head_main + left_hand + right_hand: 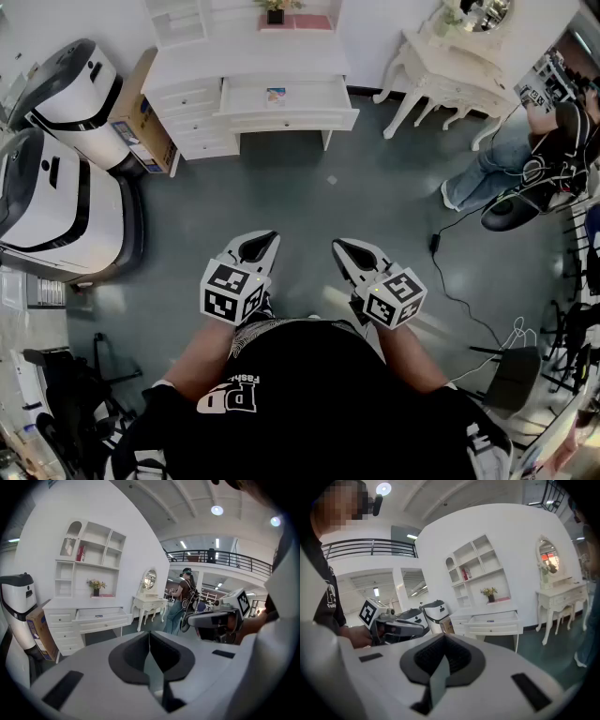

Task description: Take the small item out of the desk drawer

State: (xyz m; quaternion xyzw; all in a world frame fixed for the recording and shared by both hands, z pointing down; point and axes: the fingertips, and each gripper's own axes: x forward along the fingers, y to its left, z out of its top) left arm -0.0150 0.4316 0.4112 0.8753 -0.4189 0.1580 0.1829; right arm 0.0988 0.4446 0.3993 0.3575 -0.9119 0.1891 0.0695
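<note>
Nearest the lens, at 6 o'clock of the head view, the left gripper point(265, 240) and right gripper point(343, 247) are held side by side at waist height. Each one's own view shows its jaws pressed together with nothing between them.

The small item point(276, 95), a flat colourful piece too small to identify, lies inside the open drawer point(286, 118), left of the drawer's middle, far off at 12 o'clock. The drawer is pulled out toward the wearer, with its long axis running 9 to 3 across the white desk point(248, 64).

From the left gripper the item sits almost dead ahead at 12. From the right it lies nearer 11, so the left looks better lined up, though both are well apart from it. A walk forward is likely needed before any reach.

A cardboard box point(141, 120) touches the desk at its 9 o'clock side, with two white machines point(66, 89) beyond. A dressing table point(450, 66) stands toward 2, with another person point(511, 159) beside it.
</note>
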